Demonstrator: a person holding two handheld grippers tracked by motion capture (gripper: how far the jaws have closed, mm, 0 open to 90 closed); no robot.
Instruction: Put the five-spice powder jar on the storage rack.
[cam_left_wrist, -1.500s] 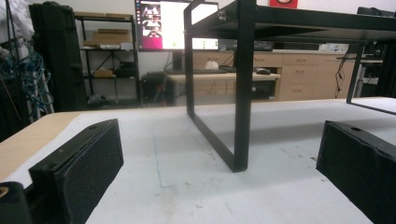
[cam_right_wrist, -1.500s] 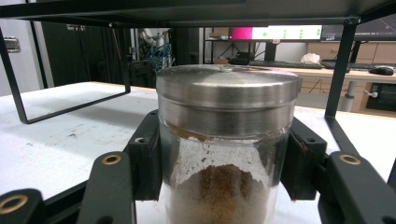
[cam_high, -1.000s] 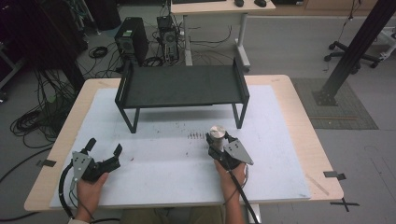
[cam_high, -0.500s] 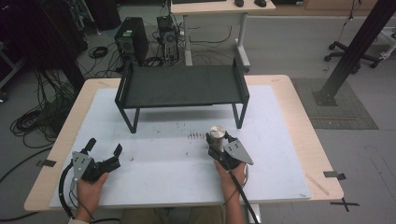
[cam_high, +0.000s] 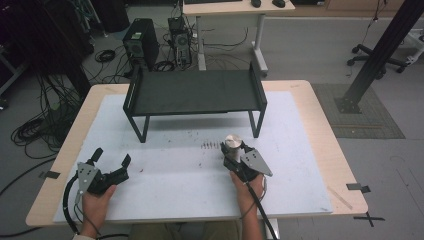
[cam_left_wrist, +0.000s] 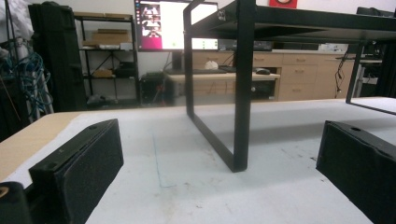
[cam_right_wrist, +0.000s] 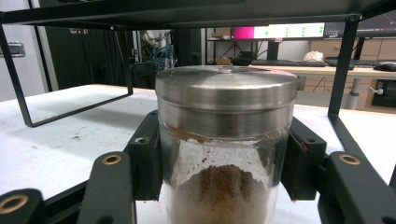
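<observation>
A pale wooden table (cam_high: 320, 125) is carrying a scuffed white mat (cam_high: 190, 170), and a low black metal shelf rack (cam_high: 195, 92) is standing on the mat's far half. Beyond the table, grey floor is showing tangled cables, two computer towers (cam_high: 157, 42) and a second desk (cam_high: 227, 7).

The right hand-held gripper (cam_high: 233, 150) is sitting in front of the rack's right legs, its jaws clamped on a clear glass jar with a brushed metal lid (cam_high: 232, 141), which is standing upright on the mat. The left hand-held gripper (cam_high: 111, 156) is resting near the table's front left corner, jaws spread apart with nothing between them.

From above, the jar is reading as little more than a silver disc. The right gripper view is revealing brown powder (cam_right_wrist: 223, 186) heaped inside the glass and both pads (cam_right_wrist: 148, 158) pressing its sides. The left gripper view is looking along the mat at the rack's leg frame (cam_left_wrist: 243, 88), with a lit monitor (cam_left_wrist: 161, 25) and wooden drawers (cam_left_wrist: 299, 77) behind.
</observation>
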